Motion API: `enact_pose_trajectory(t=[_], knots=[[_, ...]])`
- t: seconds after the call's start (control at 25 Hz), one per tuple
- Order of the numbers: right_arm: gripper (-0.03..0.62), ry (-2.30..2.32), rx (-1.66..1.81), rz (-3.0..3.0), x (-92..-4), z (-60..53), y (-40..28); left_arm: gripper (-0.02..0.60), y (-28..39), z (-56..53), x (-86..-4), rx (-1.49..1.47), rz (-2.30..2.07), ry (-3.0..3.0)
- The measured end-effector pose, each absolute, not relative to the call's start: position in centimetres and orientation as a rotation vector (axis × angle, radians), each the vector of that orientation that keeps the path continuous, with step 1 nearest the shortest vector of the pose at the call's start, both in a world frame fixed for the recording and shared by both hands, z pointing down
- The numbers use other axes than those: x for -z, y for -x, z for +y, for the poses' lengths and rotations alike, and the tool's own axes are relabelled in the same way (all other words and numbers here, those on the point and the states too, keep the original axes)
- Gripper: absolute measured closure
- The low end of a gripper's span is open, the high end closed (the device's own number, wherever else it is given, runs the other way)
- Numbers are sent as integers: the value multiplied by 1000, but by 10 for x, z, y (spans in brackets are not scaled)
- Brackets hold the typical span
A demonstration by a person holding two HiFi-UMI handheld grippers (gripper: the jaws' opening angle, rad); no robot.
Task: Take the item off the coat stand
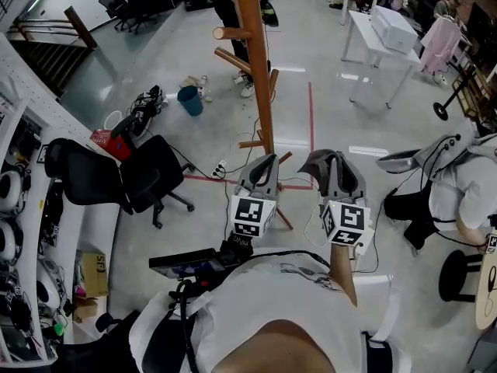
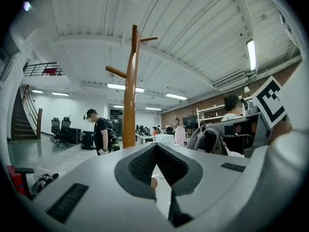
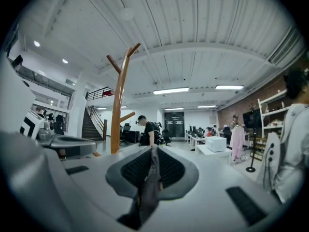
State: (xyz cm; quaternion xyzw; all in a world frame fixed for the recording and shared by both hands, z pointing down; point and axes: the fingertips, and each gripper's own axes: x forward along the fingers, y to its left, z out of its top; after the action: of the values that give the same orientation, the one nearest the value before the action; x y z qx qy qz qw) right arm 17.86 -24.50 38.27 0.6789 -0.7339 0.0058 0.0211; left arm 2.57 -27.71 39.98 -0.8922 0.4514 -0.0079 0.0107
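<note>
Right fingers (image 3: 133, 170): closed on the grey fabric item (image 3: 150, 178). A fold of it stands pinched between the two pads of my right gripper (image 3: 153, 151).
Left fingers (image 2: 140, 166): the tips of my left gripper (image 2: 155, 148) are brought together, with nothing between the pads.
Item position: the head view shows the fabric draped over my right fingers, covering their tips. It hangs just to the right of my left fingers and is apart from them.
Coat stand (image 1: 256, 68): an upright wooden pole with angled pegs, ahead of both pairs of fingers and well apart from the tips. The item does not touch it.
Gripper attitude: both grippers are side by side and point level toward the stand.
Left of my left fingers: a black office chair (image 1: 147, 173) stands on the floor, well apart.
Ahead and left, past the stand base: a blue bucket (image 1: 189, 99) stands on the floor.
Ahead, beyond the stand: a person in black (image 3: 146, 129) is standing, head bent down.
Ahead and right of my right fingers: a white table (image 1: 359, 29) carries a white box (image 1: 394, 28), well apart.
</note>
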Motion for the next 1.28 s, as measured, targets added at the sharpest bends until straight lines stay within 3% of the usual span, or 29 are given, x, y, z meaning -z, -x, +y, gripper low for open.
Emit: enact_pose_trajectory(t=[1.28], knots=[[553,-2080,1,-2265,-386,-249,-172,577,-15,-280,-400,34,1436,2766]])
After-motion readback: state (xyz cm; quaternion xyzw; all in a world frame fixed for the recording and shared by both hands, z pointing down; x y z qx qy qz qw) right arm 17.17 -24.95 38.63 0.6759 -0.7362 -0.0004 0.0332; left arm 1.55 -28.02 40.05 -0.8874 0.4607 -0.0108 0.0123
